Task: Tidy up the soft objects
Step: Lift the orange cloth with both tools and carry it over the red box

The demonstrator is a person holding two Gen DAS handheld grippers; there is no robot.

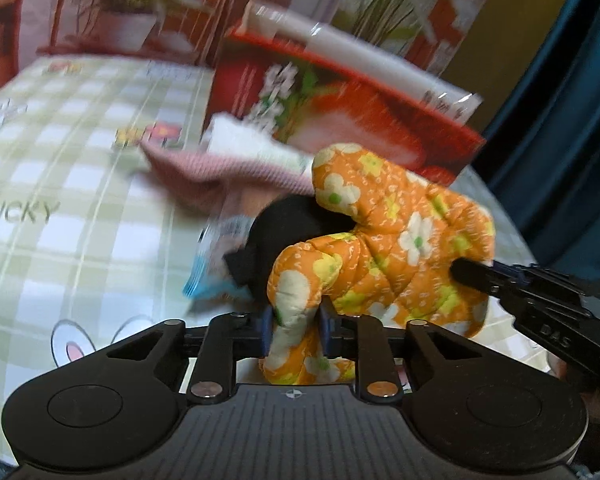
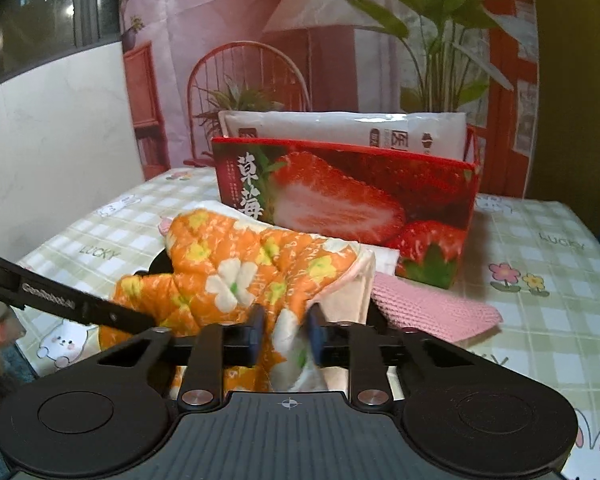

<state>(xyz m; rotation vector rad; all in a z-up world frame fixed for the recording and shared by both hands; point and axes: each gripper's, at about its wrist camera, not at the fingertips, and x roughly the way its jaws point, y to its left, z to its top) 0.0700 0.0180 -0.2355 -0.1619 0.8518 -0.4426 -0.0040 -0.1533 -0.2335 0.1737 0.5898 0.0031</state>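
Note:
An orange quilted oven mitt (image 1: 384, 232) with white and yellow flowers hangs above the checked tablecloth, held from both sides. My left gripper (image 1: 296, 328) is shut on the mitt's thumb part. My right gripper (image 2: 286, 332) is shut on the mitt's (image 2: 236, 276) cuff edge, where the pale lining shows. One of the right gripper's fingers (image 1: 476, 276) reaches in from the right in the left wrist view. A left finger (image 2: 100, 312) comes in from the left in the right wrist view. A pink knitted cloth (image 2: 432, 304) lies on the table beside the mitt.
A red strawberry-printed box (image 2: 340, 204) stands behind the mitt with a white packet (image 2: 340, 128) upright in it. A black object (image 1: 288, 220), a blue-edged packet (image 1: 208, 272) and a white folded cloth (image 1: 240, 140) lie under and behind the mitt. A printed backdrop rises behind the table.

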